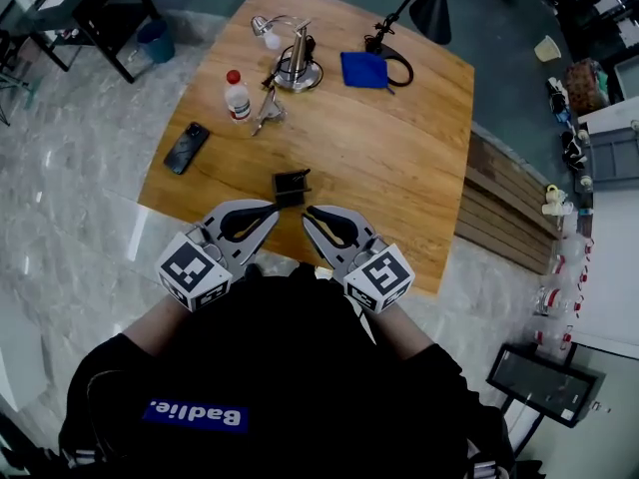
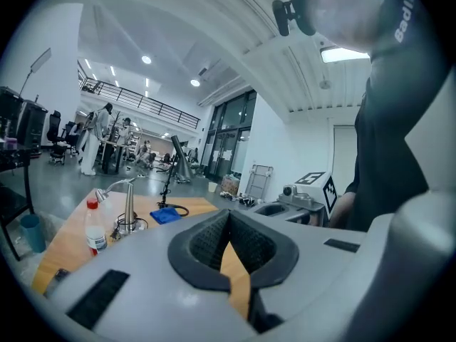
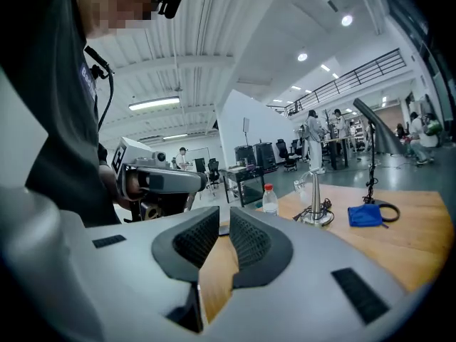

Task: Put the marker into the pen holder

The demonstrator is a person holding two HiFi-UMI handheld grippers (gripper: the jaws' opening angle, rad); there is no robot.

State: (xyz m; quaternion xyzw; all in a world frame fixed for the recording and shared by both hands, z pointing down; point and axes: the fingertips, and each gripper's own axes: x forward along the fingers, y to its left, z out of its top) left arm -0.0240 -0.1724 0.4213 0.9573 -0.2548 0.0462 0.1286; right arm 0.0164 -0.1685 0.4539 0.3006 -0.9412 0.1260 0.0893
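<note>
A small black pen holder point(image 1: 291, 187) stands on the wooden table point(image 1: 399, 168) near its front edge. I cannot make out a marker in any view. My left gripper point(image 1: 274, 209) hovers just in front of the holder to its left, jaws shut on nothing. My right gripper point(image 1: 309, 212) hovers just in front to its right, jaws also closed and empty. In the left gripper view the left gripper point(image 2: 229, 213) has its dark pads meeting at the tips. In the right gripper view the right gripper point(image 3: 224, 213) has its pads almost touching.
On the table are a black phone point(image 1: 187, 147), a red-capped bottle point(image 1: 237, 95), a bunch of metal keys point(image 1: 268, 112), a metal desk lamp point(image 1: 297, 66) and a blue cloth point(image 1: 363, 69). A floor lamp's stand point(image 1: 431, 6) rises at the far edge.
</note>
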